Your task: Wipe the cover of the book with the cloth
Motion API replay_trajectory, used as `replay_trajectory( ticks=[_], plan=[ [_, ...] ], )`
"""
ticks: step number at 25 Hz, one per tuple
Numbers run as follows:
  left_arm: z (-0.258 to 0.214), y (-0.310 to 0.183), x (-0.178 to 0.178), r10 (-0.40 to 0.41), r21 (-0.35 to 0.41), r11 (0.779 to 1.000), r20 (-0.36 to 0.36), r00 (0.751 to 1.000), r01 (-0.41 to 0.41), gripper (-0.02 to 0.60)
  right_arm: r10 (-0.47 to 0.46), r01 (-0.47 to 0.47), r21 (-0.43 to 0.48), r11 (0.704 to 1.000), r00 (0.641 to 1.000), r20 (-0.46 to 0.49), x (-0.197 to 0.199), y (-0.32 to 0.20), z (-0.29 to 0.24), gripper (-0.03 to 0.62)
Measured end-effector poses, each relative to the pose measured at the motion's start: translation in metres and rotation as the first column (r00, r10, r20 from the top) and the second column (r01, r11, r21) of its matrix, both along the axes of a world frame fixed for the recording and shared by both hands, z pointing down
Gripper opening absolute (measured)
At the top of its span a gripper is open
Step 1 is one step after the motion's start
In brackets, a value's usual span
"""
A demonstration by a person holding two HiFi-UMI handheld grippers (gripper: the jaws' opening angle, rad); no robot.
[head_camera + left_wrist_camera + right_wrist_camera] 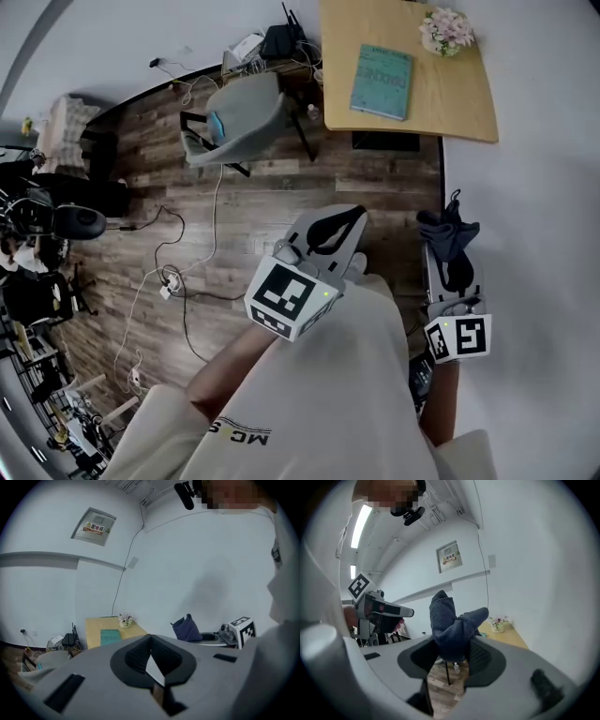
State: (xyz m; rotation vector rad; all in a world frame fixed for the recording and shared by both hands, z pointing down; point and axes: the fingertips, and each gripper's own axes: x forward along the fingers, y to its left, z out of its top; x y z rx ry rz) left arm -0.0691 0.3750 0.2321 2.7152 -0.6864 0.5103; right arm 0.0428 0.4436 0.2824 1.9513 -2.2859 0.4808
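We pinched the cloth (450, 623) in the right gripper's (453, 649) jaws, ready to wipe the far-off book (382, 82); the left gripper's (150, 642) jaws were pressed together, empty.

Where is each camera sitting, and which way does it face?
Head view: on the head, facing down at table, book, left gripper, right gripper, shirt.
Left gripper view: on left gripper, along shut jaws toward the table; right gripper shows.
Right gripper view: along jaws clamping the cloth; left gripper at left.
All share the table.
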Motion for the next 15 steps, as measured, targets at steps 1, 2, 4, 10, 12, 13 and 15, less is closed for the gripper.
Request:
replay_trajectory(
  ticks=[1,2,4,10,12,13,15],
  plan=[
    [-0.002,0.001,0.0,-0.007,0.001,1.0,-0.003,1.0,0.007,0.011,-0.003,0.003,0.007,1.0,1.0,0.008,-0.002,0.0,-0.002,0.172],
    [-0.004,0.002,0.0,-0.017,0.001,1.0,-0.007,1.0,0.017,0.011,-0.006,0.006,0.016,1.0,1.0,0.017,-0.004,-0.001,-0.004,0.172],
    [-0.004,0.006,0.0,-0.03,0.001,1.0,-0.017,0.999,0.03,0.011,-0.009,0.007,0.033,0.999,0.999,0.042,-0.007,-0.005,-0.005,0.172],
    [0.01,0.015,-0.013,-0.058,-0.03,0.998,-0.006,0.998,0.057,0.011,-0.029,0.028,0.015,0.999,0.998,0.064,-0.02,0.003,0.005,0.172],
    [0.009,0.01,-0.01,-0.07,-0.041,0.997,-0.015,0.997,0.069,0.011,-0.024,0.023,0.011,1.0,0.997,0.068,-0.015,0.002,0.005,0.172],
    [0.008,0.008,-0.007,-0.069,-0.043,0.997,-0.018,0.997,0.068,0.011,-0.025,0.025,0.011,1.0,0.998,0.063,-0.013,0.0,0.004,0.172],
    [0.007,0.006,0.0,-0.055,-0.039,0.998,-0.02,0.998,0.054,0.011,-0.033,0.032,0.012,0.999,0.999,0.043,-0.009,-0.005,0.003,0.172]
  ],
)
